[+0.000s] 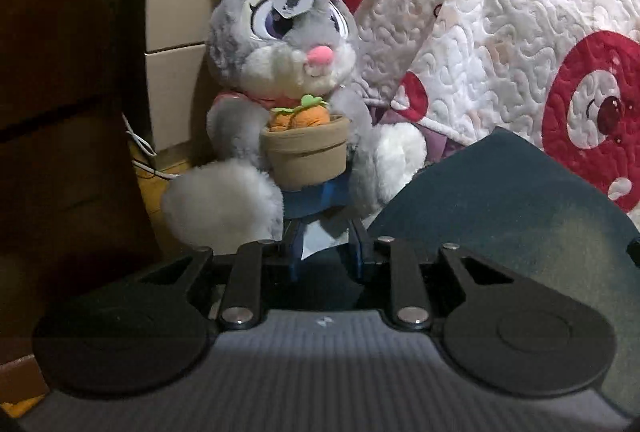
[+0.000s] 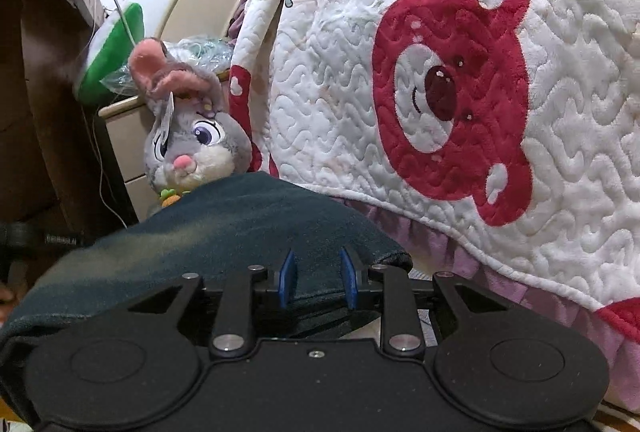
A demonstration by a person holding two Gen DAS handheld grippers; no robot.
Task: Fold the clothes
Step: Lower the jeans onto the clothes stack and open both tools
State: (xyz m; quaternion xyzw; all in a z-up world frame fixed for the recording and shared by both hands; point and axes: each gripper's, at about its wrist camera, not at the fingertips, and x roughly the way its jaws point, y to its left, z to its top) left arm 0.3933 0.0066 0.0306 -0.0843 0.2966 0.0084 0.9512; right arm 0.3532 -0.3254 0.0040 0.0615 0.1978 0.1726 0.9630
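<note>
Quilted bear blanket (image 2: 460,80) behind, dark teal garment (image 2: 240,224) draped between the right gripper (image 2: 316,278) pads, apparently unclenched; left gripper (image 1: 326,252) grip unclear

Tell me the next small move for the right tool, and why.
Probably close the right tool on the dark teal fleece garment: the cloth lies between its blue pads, which look apart, not yet pinching. A firm grip seems needed before folding.

Each gripper (image 2: 316,280) — black linkages, silver screws, blue fingertips (image 2: 287,278).
</note>
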